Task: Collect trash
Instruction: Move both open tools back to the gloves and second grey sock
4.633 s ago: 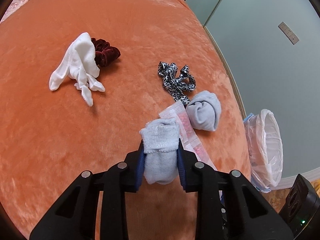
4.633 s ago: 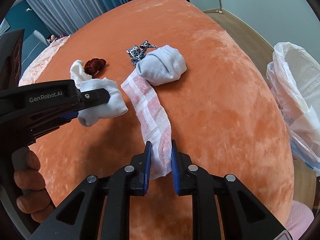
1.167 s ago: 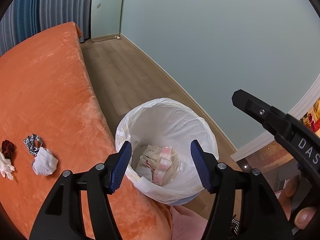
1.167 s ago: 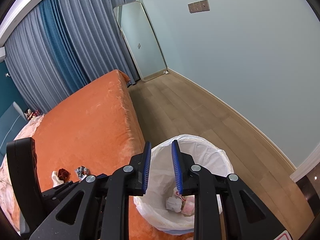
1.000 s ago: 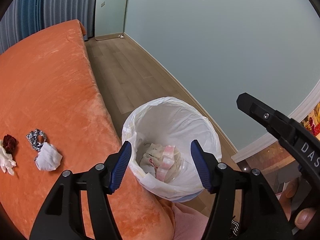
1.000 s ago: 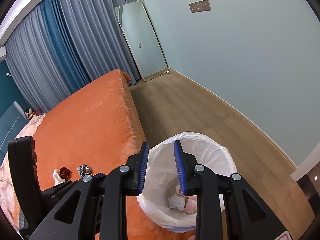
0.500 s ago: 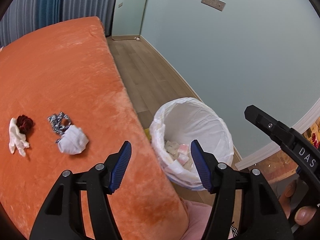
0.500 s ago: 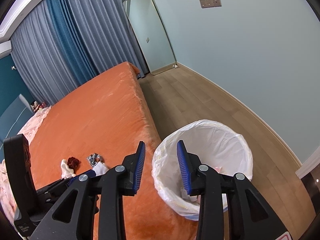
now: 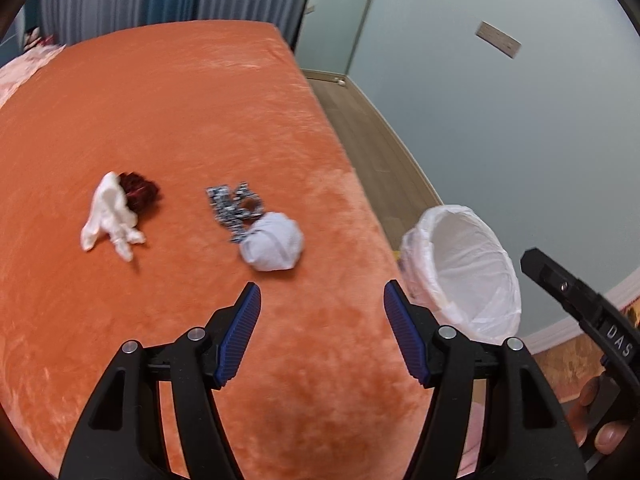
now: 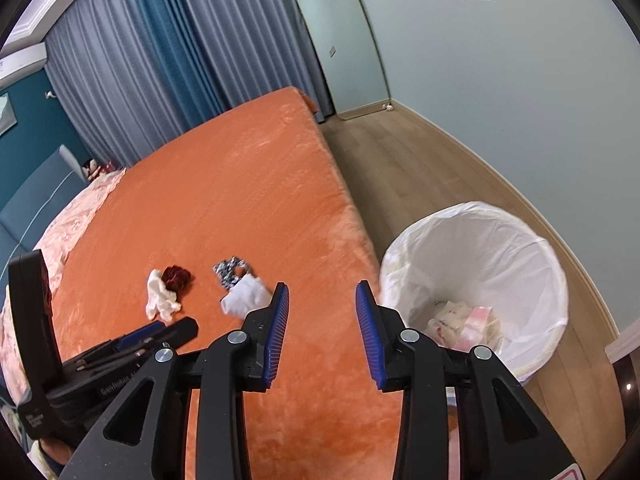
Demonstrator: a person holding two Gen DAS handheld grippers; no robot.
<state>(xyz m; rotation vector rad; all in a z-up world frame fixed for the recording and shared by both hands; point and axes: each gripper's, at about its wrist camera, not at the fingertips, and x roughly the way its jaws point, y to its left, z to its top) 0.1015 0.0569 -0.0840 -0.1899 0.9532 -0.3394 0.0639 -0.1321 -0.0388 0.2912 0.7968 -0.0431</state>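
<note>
My left gripper (image 9: pixel 321 292) hangs over the orange bed (image 9: pixel 180 100); its jaws are opening and nothing is between them. Just beyond it lies a balled white sock (image 9: pixel 272 246), touching a leopard-print hair band (image 9: pixel 234 206). Further left are a white glove (image 9: pixel 110 214) and a dark red scrunchie (image 9: pixel 138 192). My right gripper (image 10: pixel 322 288) is over the bed's edge, its jaws also opening and empty. The white-lined bin (image 10: pixel 480 248) stands on the floor to its right, with wrappers and a sock (image 10: pixel 464 320) inside.
The bin (image 9: pixel 468 268) stands close against the bed's right edge. Wooden floor (image 10: pixel 420 168) runs between bed and pale wall, with a mirror (image 10: pixel 344 40) and curtains at the far end. The left gripper's body (image 10: pixel 120 360) shows low on the left of the right wrist view.
Both views have swung left from the bin to the bed. The sock and wrapper held earlier now lie in the bin. The right jaws stand wider apart than a second ago.
</note>
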